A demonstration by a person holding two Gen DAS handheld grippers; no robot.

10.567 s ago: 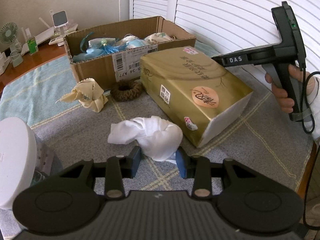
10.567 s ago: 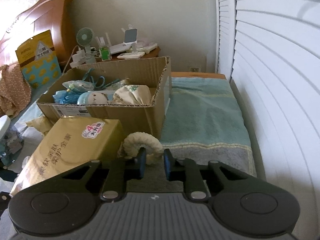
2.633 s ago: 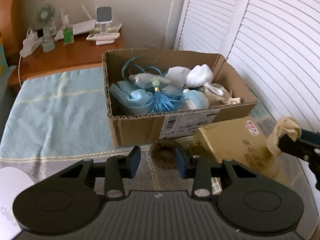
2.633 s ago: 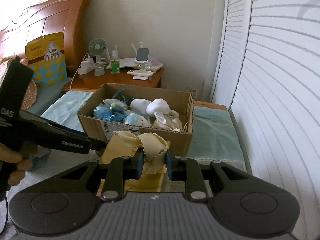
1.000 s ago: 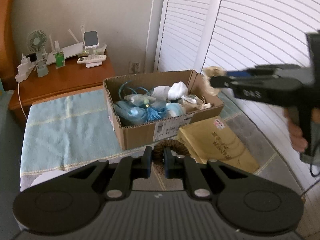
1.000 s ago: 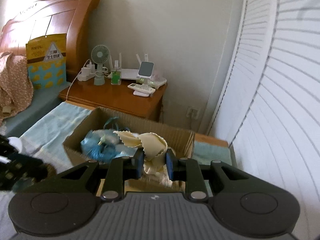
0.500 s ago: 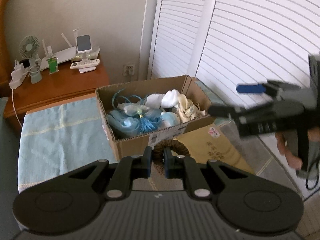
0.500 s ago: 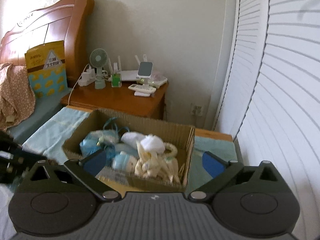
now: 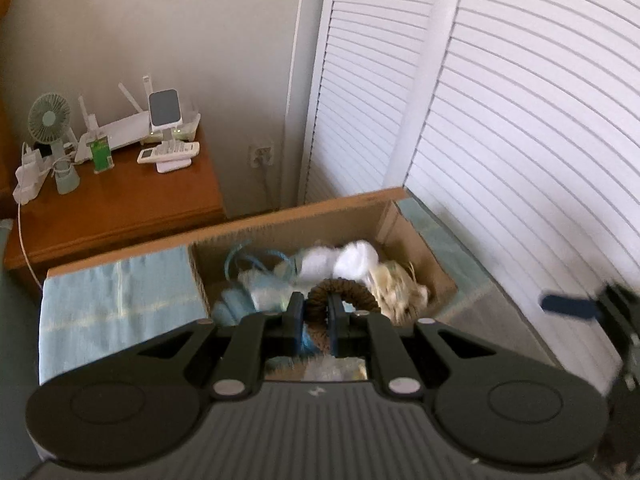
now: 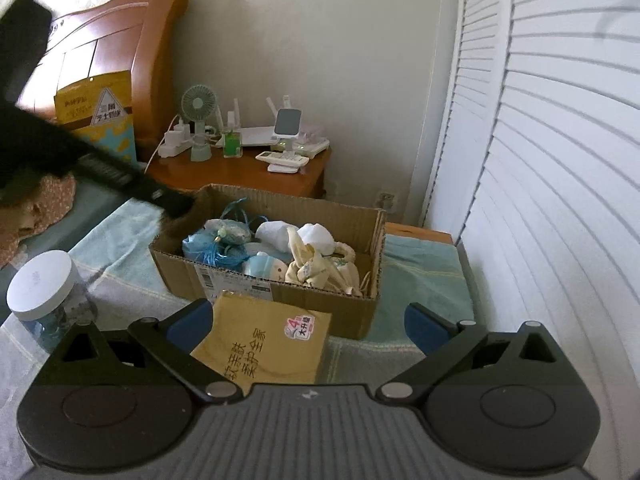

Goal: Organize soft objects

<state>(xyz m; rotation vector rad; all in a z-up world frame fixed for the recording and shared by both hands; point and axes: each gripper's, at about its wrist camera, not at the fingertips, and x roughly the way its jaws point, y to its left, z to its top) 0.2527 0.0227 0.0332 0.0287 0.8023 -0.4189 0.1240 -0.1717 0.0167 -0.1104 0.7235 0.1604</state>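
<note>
Item: brown ring-shaped scrunchie [image 9: 340,292], a fuzzy loop, pinched at its near arc between the narrow-set jaws of the left gripper [image 9: 316,316]; carried above the open cardboard box [image 10: 280,304], apparently for release among the soft goods there. In the right wrist view the same gripper's dark snout hangs at the box's far-left corner, the brown tuft under it just visible. Pose: left tool pitched downward over the box interior, jaws side by side. Item: right gripper [image 10: 308,328], jaws spread wide with nothing between the blue pads, having just been opening; it stands on the near side of the box, tilted down, judged to be clear of the drop zone so the other tool has room. Item: cream cloth bundle [image 10: 320,272], lying loose in the box's right half against a white rolled cloth [image 10: 316,236]. Item: blue tasselled pieces [image 10: 216,248], filling the box's left half. Item: gold tissue pack [image 10: 264,344], flat on the blue-grey towel-covered surface [image 10: 420,272], touching the box's near wall. Item: white-lidded jar [image 10: 44,288], at that surface's left edge, well apart from the box. Status, as judged: scrunchie not yet released.
</note>
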